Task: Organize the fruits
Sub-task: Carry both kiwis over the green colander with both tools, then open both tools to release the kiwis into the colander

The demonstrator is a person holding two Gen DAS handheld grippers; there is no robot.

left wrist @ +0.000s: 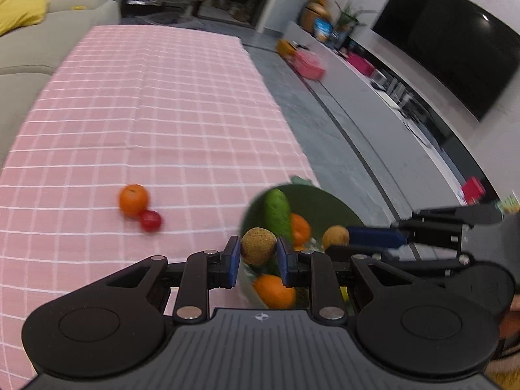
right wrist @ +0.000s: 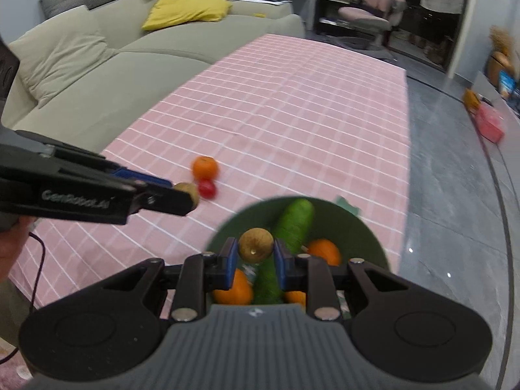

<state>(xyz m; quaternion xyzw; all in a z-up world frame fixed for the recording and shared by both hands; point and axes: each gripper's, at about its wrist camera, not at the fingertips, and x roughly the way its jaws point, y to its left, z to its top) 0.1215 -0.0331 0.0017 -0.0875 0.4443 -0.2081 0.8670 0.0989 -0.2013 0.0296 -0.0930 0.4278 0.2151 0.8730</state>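
My left gripper [left wrist: 258, 252] is shut on a small brown round fruit [left wrist: 258, 245], held just left of the green bowl [left wrist: 325, 201]. My right gripper [right wrist: 255, 253] is shut on a second brown round fruit [right wrist: 255, 245], held above the same bowl [right wrist: 354, 227]. The bowl holds a green cucumber [right wrist: 294, 224] and several oranges [right wrist: 325, 250]. An orange [left wrist: 133, 200] and a small red fruit [left wrist: 150, 221] lie touching on the pink checked cloth; they also show in the right wrist view, the orange [right wrist: 204, 167] behind the red fruit [right wrist: 207, 188].
The table [right wrist: 292, 104] carries a pink checked cloth; its right edge drops to a grey floor [right wrist: 455, 195]. A beige sofa [right wrist: 97, 58] with a yellow cushion [right wrist: 185, 8] runs along the left. A TV [left wrist: 455, 42] and a low shelf [left wrist: 357, 74] stand at the right.
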